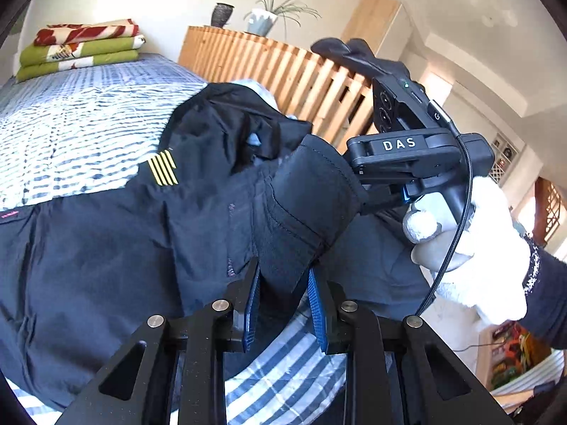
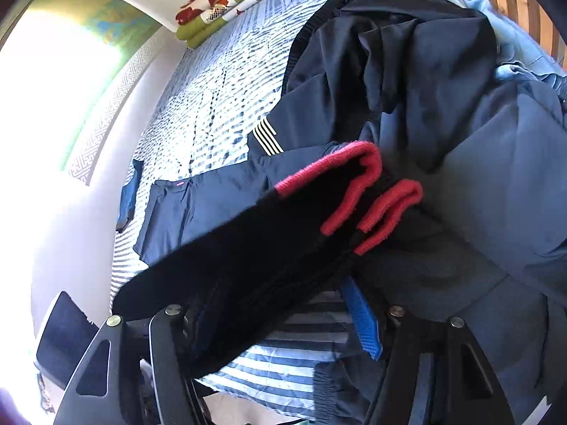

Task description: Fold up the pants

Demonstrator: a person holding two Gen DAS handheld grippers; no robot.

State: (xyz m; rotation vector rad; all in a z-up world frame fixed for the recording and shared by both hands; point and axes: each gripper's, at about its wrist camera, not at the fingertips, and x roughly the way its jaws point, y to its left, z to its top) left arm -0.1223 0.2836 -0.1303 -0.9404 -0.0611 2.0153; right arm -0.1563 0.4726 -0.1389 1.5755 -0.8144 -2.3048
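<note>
Dark navy pants (image 1: 106,248) with a yellow stripe patch (image 1: 163,168) lie bunched on the bed. My left gripper (image 1: 283,304) is shut on a thick folded edge of them, held between its blue pads (image 1: 315,304). To the right, a white-gloved hand (image 1: 489,248) holds my right gripper (image 1: 375,200), which is pinched on the same raised edge. In the right wrist view the pants (image 2: 460,177) fill the right side. A black band with red lining (image 2: 354,184) runs up from my right gripper (image 2: 283,322). One blue pad (image 2: 361,318) shows; the other finger is hidden under cloth.
The bed has a blue-and-white patterned cover (image 1: 71,124). Folded green and red blankets (image 1: 81,49) are stacked at its far end. A wooden slatted rail (image 1: 265,63) with a potted plant (image 1: 262,21) runs along the far side. A light blue garment (image 2: 514,71) lies by the rail.
</note>
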